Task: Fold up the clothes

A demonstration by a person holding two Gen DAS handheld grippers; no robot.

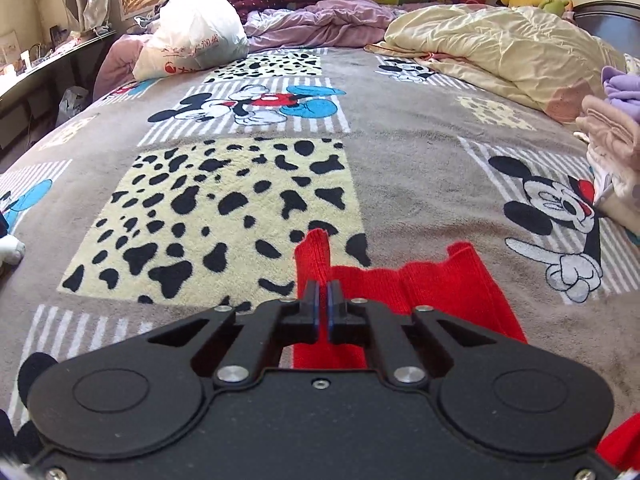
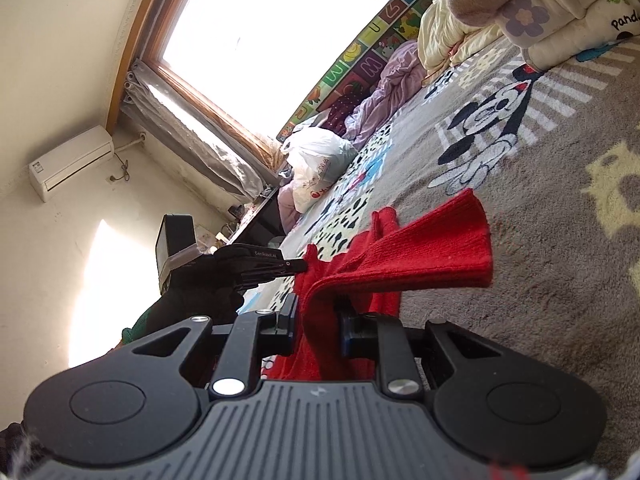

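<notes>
Left wrist view: my left tool [image 1: 323, 294] is clamped on the red knit garment [image 1: 436, 284], lifted above the bed blanket [image 1: 420, 184]. Right tool [image 2: 318, 320] grips the same garment's other edge.

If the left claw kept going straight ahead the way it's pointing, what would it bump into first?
Probably the red knit garment, whose edge the left gripper already pinches; beyond that comes the cartoon blanket, though depth is hard to judge.

A knit garment [image 1: 436, 284] lies on the blanket [image 1: 400, 168] just ahead of the left gripper [image 1: 323, 292], spreading to its right. Farther ahead and left sits a plastic bag [image 1: 192, 36]; a stack of folded clothes [image 1: 612, 140] lies far right.
</notes>
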